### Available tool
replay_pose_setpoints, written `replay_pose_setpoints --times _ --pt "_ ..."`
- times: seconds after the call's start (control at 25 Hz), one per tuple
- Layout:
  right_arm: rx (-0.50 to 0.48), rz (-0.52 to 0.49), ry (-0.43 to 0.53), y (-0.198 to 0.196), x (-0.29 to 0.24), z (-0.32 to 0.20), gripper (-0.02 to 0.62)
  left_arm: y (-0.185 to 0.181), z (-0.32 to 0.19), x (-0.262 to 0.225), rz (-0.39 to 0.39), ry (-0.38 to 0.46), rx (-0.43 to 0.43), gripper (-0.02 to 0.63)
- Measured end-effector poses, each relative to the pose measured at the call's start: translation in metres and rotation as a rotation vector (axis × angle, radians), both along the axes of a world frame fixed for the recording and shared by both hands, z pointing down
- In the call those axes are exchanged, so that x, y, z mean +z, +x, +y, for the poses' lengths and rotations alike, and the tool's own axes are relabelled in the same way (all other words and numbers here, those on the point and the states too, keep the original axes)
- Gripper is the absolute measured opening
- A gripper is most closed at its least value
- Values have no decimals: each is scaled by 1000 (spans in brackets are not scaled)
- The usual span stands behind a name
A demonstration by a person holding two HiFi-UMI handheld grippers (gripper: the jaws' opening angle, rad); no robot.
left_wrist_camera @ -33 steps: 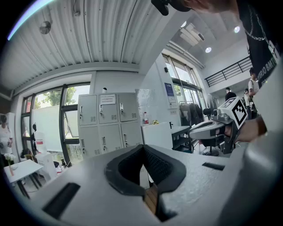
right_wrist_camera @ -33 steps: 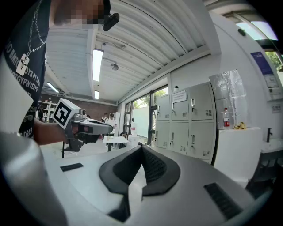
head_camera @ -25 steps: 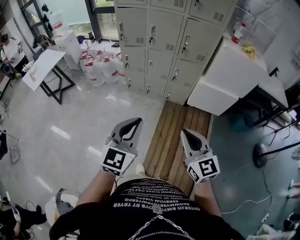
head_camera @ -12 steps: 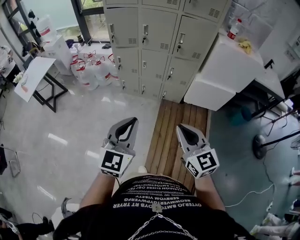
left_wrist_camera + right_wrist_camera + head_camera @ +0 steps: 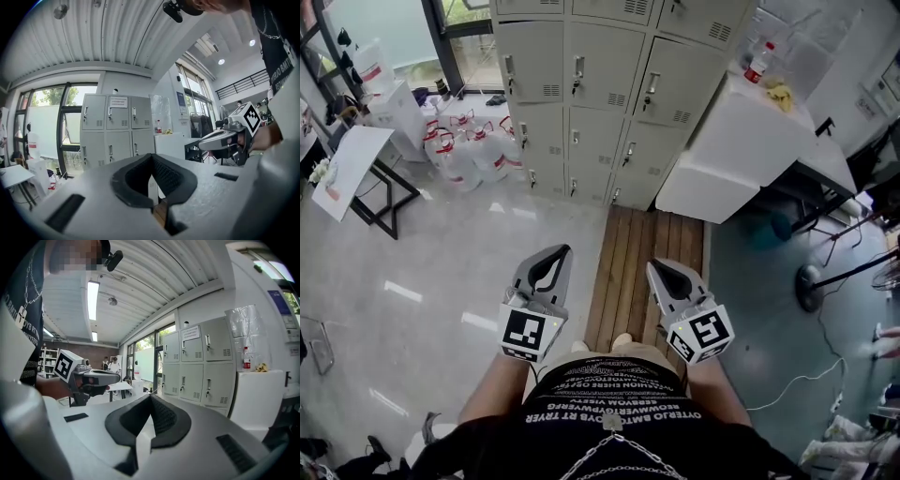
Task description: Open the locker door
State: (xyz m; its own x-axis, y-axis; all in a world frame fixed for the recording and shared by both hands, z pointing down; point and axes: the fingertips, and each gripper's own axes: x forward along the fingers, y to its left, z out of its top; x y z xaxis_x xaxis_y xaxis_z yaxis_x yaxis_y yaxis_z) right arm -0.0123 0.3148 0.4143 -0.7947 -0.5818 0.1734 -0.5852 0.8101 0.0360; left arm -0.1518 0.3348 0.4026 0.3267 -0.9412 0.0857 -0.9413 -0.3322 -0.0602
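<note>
Holds left gripper [image 5: 555, 253] and right gripper [image 5: 656, 266] pinched shut, ribbed black pads [image 5: 171, 176] tip to tip, nothing between. Faces the grey metal locker [image 5: 581, 84] at the floor's [image 5: 441, 253] far edge, every door closed, well apart from both claws. Bears paper notices [image 5: 117, 101] on upper doors, print too small to read. Leaves glossy floor and slatted wooden walkway [image 5: 642, 253] open ahead, hemmed by water jugs [image 5: 469, 155] left, white counter [image 5: 741, 141] right.

Person facing a bank of grey lockers [image 5: 600, 94], a gripper in each hand.
Left gripper [image 5: 555, 253] and right gripper [image 5: 658, 268] point toward the lockers, jaws together, well short of them; a wooden platform [image 5: 642, 253] lies between, water jugs [image 5: 469, 155] far left.
</note>
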Motion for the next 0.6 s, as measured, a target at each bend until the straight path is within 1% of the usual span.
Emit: replay_pose_setpoints --times 0.12,0.24,0.44,0.6 --pt "20 7 -12 4 6 -9 -3 5 -7 9 4 -22 16 -8" --pt "25 7 -40 5 15 -20 -3 4 -14 14 0 -30 11 -8" --pt "-30 -16 -58 -5 24 -42 -3 -3 -29 17 -15 -46 -36 -8" --pt "-55 -43 -62 -1 25 -71 -3 5 -54 17 -25 -62 -49 -8"
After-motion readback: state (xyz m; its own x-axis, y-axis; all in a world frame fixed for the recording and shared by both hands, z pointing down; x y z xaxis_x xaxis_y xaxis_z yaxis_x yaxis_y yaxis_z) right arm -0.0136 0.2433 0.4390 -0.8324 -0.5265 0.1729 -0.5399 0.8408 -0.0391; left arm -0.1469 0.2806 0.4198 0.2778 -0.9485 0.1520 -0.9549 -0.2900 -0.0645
